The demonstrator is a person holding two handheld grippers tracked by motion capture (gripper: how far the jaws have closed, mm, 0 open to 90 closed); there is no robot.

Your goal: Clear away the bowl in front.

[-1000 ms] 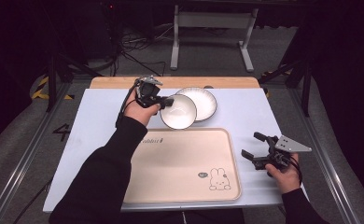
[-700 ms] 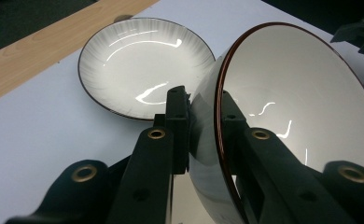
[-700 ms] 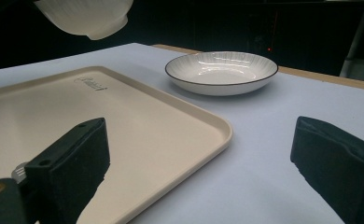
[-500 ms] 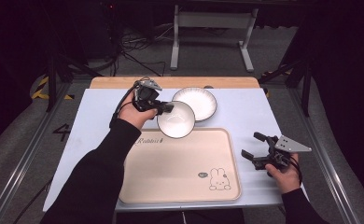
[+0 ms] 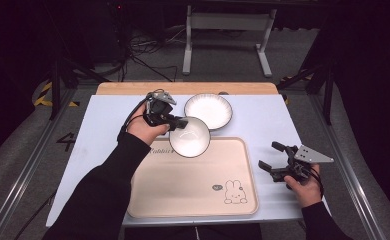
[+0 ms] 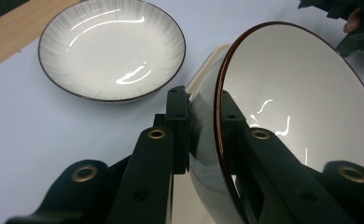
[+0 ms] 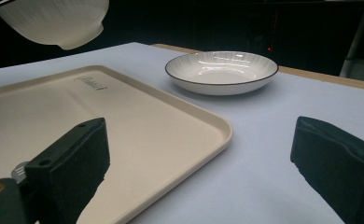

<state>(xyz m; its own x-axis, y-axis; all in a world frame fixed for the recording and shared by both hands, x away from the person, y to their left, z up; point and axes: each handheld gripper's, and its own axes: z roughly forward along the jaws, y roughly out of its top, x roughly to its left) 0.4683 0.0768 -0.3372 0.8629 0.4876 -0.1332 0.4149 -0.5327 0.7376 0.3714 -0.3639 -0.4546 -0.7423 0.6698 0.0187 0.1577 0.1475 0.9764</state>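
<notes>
I had the left gripper [image 6: 203,140] pinching the rim of the white bowl [image 6: 306,107], one black jaw pressed on the outside wall and the other on the inside, just below the centre of the left gripper view. The bowl hung tilted, its brown-edged rim running from the upper middle down to the lower middle of that view. In the high view the bowl [image 5: 189,137] sat at centre frame, over the upper edge of the beige tray [image 5: 193,185], with my left gripper [image 5: 175,121] on its left side. In the right gripper view the bowl [image 7: 54,21] floated clear of the tray [image 7: 124,121] in the upper left corner.

My right gripper [image 5: 274,159] had its jaws spread wide with nothing between them, low at the right of the high view, just off the tray's right edge on the white table [image 5: 103,125].

The ribbed plate [image 5: 208,110] lay flat on the table above the tray, just up and right of the bowl; in the left gripper view the plate [image 6: 112,49] took the upper left.
</notes>
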